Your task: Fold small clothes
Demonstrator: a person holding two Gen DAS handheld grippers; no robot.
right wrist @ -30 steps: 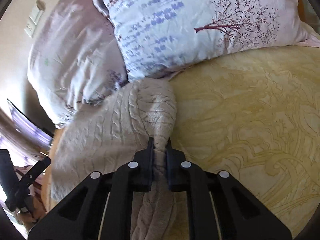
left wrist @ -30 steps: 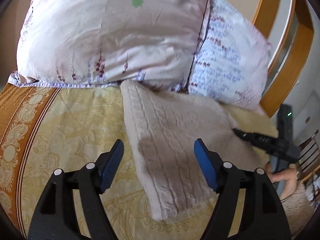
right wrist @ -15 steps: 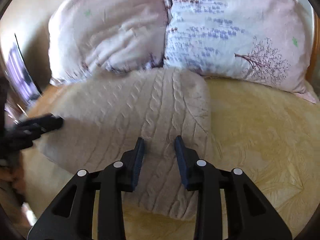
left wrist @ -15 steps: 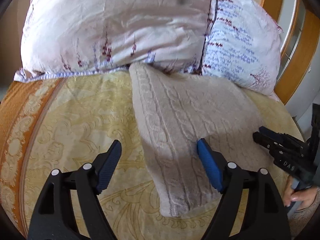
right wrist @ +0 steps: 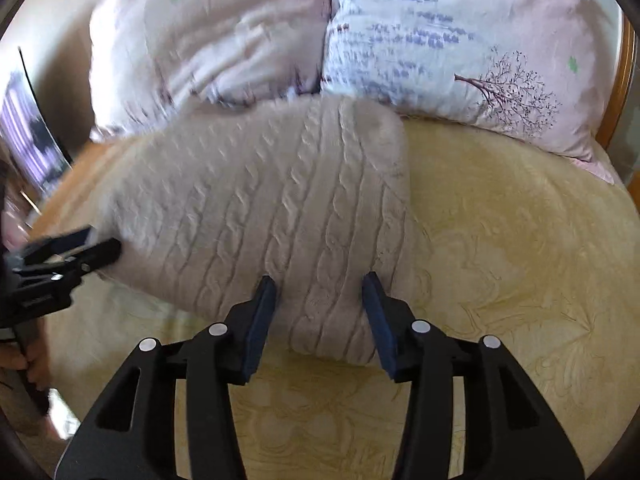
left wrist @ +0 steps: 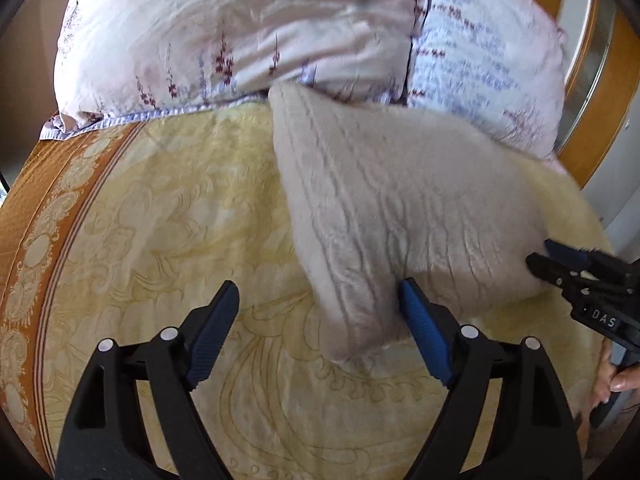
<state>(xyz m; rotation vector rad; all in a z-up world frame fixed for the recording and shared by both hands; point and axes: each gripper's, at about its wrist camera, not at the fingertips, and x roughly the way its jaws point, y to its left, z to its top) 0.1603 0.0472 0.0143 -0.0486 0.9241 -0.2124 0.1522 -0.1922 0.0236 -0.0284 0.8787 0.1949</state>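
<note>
A beige cable-knit garment (left wrist: 400, 200) lies folded on the yellow patterned bedspread (left wrist: 160, 220), its far end against the pillows. My left gripper (left wrist: 318, 310) is open over the garment's near left corner, holding nothing. In the right wrist view the garment (right wrist: 260, 208) fills the middle. My right gripper (right wrist: 318, 302) is open, its jaws on either side of the garment's near edge without gripping it. Each gripper also shows in the other's view, the right one (left wrist: 560, 264) at the garment's right edge, the left one (right wrist: 86, 250) at its left edge.
Two floral pillows (left wrist: 240, 28) (right wrist: 460, 48) lean at the head of the bed. A wooden headboard frame (left wrist: 588, 120) rises at the right. An orange border (left wrist: 44, 216) runs along the bedspread's left side. A dark screen (right wrist: 28, 136) stands left of the bed.
My right gripper let go of the bunched garment and opened wide. The garment dropped flat into a folded shape. Both grippers drew back a little toward me.
</note>
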